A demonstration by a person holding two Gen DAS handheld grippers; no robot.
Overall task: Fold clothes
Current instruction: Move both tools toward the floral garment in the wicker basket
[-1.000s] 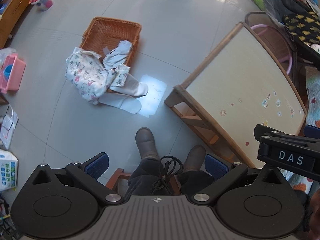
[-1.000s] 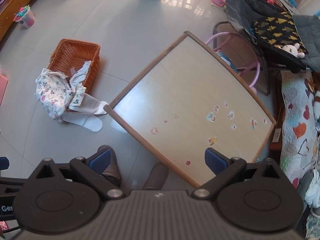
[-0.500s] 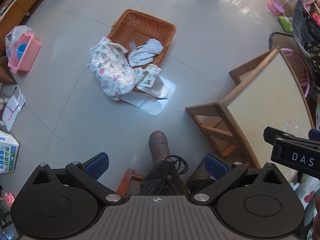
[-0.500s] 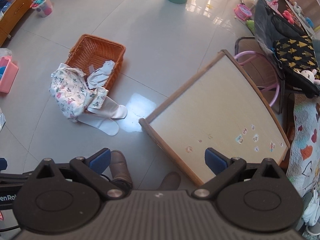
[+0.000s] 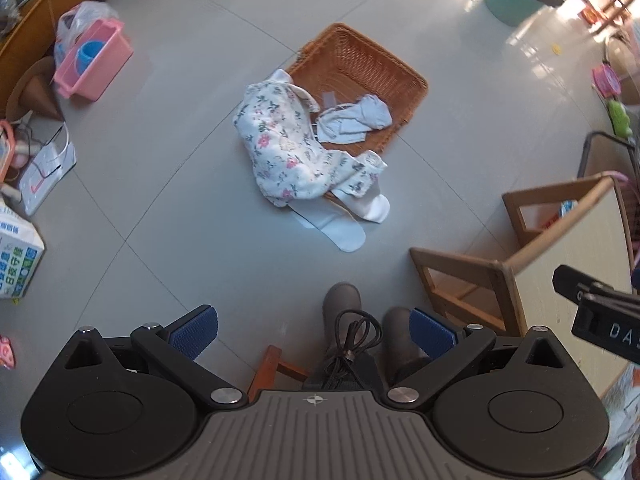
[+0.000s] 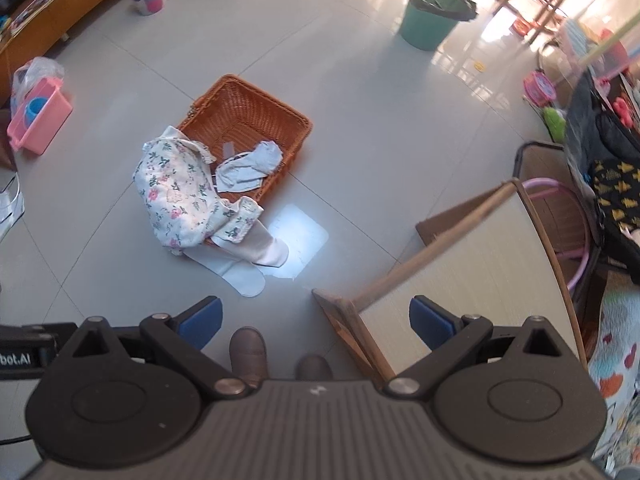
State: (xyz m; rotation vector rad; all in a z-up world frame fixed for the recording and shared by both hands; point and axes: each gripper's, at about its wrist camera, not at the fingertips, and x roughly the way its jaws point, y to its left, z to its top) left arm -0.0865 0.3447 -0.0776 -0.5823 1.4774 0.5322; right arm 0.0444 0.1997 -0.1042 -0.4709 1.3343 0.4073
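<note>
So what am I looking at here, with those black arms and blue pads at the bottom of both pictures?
Those are two hand-held grippers, no robot. Each carries a camera looking along its fingers. One picture comes from the left gripper, the other from the right gripper; both are open and hold nothing. On the grey tiled floor stands a brown woven wicker basket, with a white floral garment draped over its rim and pale grey cloth inside. A light wooden table stands to the right. The brown shoes are the person's.

Clothes [image 5: 292, 152] over basket [image 5: 360, 68] rim
</note>
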